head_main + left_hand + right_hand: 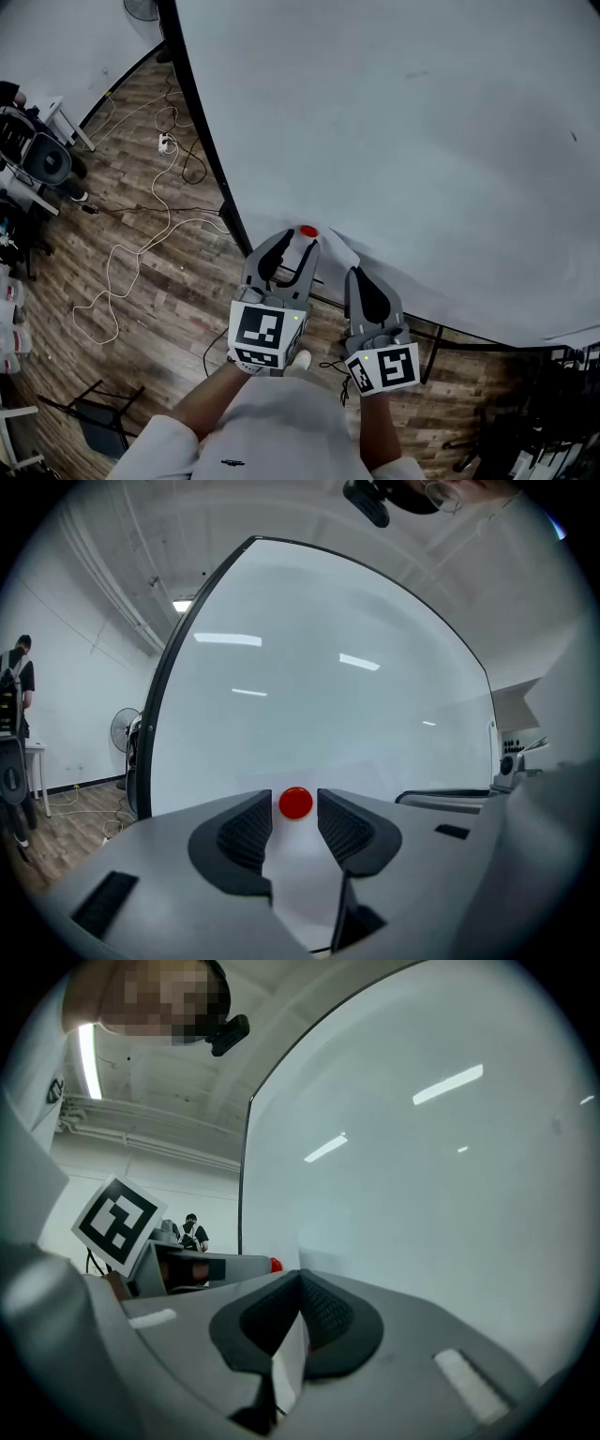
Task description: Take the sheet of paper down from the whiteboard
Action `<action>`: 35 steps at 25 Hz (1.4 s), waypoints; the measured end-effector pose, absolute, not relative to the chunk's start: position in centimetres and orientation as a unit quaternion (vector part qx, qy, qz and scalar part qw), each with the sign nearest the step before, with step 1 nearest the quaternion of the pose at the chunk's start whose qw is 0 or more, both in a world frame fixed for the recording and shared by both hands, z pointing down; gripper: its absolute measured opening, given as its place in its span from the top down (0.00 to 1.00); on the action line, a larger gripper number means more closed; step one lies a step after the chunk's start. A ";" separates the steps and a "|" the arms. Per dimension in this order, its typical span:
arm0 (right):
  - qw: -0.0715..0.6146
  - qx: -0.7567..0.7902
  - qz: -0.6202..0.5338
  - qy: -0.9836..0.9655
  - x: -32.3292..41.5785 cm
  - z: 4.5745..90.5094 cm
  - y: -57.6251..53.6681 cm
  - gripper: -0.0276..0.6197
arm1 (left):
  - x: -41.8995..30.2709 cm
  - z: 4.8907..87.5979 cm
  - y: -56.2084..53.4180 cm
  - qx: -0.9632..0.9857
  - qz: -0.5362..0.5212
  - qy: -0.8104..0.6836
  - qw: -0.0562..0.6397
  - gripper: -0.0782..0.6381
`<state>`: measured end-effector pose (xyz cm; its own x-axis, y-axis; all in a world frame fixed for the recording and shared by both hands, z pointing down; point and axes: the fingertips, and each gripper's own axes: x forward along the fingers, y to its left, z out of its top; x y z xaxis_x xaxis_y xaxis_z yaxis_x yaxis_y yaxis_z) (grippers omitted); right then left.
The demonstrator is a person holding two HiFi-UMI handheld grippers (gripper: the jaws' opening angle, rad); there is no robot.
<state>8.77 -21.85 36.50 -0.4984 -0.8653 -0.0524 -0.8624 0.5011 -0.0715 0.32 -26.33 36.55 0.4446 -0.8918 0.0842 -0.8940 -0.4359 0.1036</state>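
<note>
A small white sheet of paper (339, 251) hangs near the lower edge of the big whiteboard (422, 141), pinned by a round red magnet (307, 231). My left gripper (298, 241) is open, one jaw on each side of the magnet (296, 802), and the pads do not press on it. The sheet (300, 874) shows in the gap below it. My right gripper (354, 274) is shut on the sheet's edge. In the right gripper view the paper (291, 1358) is pinched between the pads of that gripper (300, 1283), and the magnet (275, 1265) shows just to the left.
The whiteboard's black frame (202, 141) runs down to a wooden floor with loose cables (141, 244). A folding stand (94, 417) sits at the lower left and black equipment (37, 155) at the far left. A person (17, 714) stands far off by the wall.
</note>
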 end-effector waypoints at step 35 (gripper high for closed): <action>0.068 -0.526 -0.010 0.848 11.3 35.3 -19.3 0.94 | -0.4 36.4 -23.2 0.843 -0.002 -0.533 0.079 0.72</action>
<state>11.28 -19.34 35.33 -0.4377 -0.8930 -0.1048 -0.8901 0.4468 -0.0896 -0.41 -23.21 36.39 0.4322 -0.8982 0.0799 -0.8975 -0.4198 0.1350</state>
